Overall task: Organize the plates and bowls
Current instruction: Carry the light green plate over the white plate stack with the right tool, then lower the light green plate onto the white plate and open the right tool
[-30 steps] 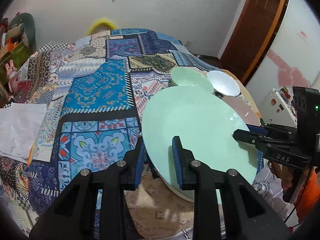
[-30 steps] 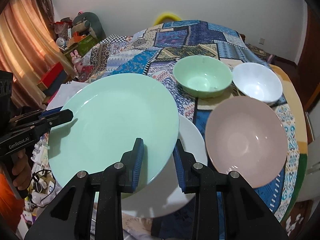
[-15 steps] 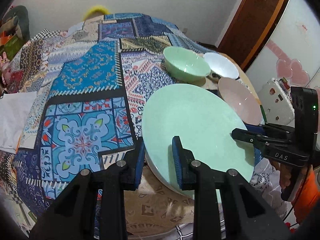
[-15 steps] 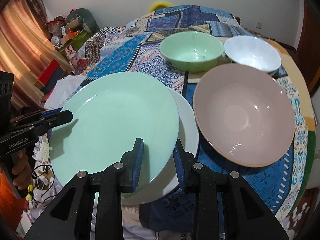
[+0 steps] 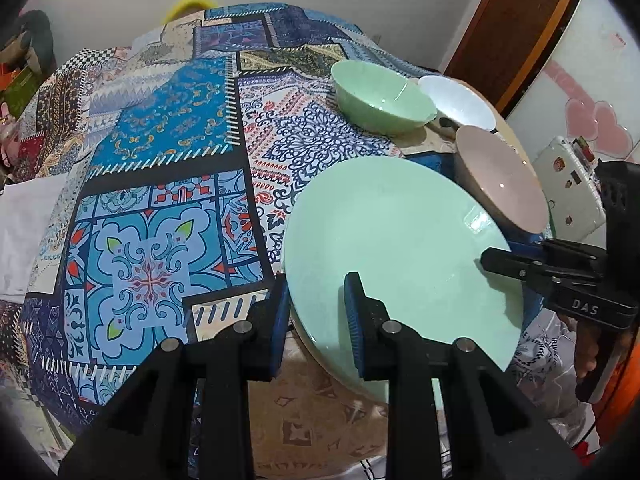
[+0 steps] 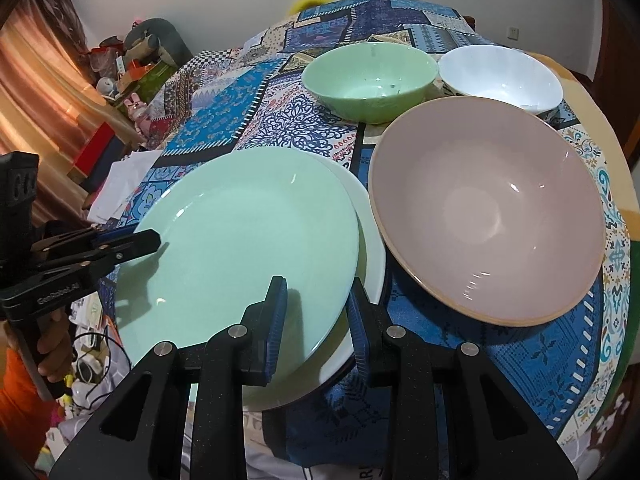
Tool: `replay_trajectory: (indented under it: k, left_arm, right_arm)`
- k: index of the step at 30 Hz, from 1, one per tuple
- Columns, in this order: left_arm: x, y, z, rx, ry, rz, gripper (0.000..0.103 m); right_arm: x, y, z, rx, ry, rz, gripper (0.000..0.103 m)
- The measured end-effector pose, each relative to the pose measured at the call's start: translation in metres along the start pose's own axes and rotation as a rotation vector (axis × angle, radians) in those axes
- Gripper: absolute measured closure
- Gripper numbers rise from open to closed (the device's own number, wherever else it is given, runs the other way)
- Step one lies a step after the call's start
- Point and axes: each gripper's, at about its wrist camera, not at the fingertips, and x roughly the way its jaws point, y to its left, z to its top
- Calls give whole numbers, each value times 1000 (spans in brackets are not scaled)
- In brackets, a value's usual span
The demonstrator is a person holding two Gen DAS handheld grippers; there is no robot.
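Note:
A pale green plate (image 5: 400,240) (image 6: 240,248) is held by its rim from two opposite sides. My left gripper (image 5: 316,284) is shut on its near left edge. My right gripper (image 6: 317,284) is shut on its near right edge. The plate hangs tilted, low over a white plate (image 6: 370,240) on the table, and covers most of it; whether they touch I cannot tell. A big pink bowl (image 6: 488,208) stands just right of them. Behind it are a green bowl (image 6: 372,76) and a white bowl (image 6: 500,72).
A patchwork tablecloth (image 5: 160,208) covers the round table, with open cloth to the left of the plates. White paper (image 5: 24,232) lies at the far left edge. Beyond the right edge stands a white box (image 5: 572,184). Toys and boxes (image 6: 132,76) crowd the floor at the left.
Both grippers have sunk with the green plate, and it now sits lower over the white plate. The bowls look nearer and larger.

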Motion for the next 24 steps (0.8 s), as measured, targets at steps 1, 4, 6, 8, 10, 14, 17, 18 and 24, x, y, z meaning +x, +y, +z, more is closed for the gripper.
replay_trajectory:
  k: [1,4,6,8,10,14,17,18,24]
  left_arm:
    - [2,0,0,1,5,4,78]
    - [6,0,0,8,5,21,78]
    - [8,-1,1,13,2,29,78]
    - [9,-1,3,12,3,36,77]
    - [11,0,3,9,7,41,77]
    - [10,-2,2,20,9,38,76]
    - [9,-8,1,47,0,36,75]
    - [10,-11,1,52,6,17,75]
    - [9,-19,0,66,-7,40,75]
  right_arm:
    - [0,0,0,0,0,2,75]
    - [1,-1,0,-2,0,6,76]
    - [1,-1,1,-4,-3,3,76]
    - [1,-1,2,-5,-1,2,76]
    - [1,-1,1,-5,-5,0,76]
    - [-2,-1,1,-4,-16,-6,75]
    - [-2,-2,-1,-2,-14,-2,75]
    - [-2,-1,0,-4,-13,-4,75]
    - [-5,4,-2,-29,-23,-36,75]
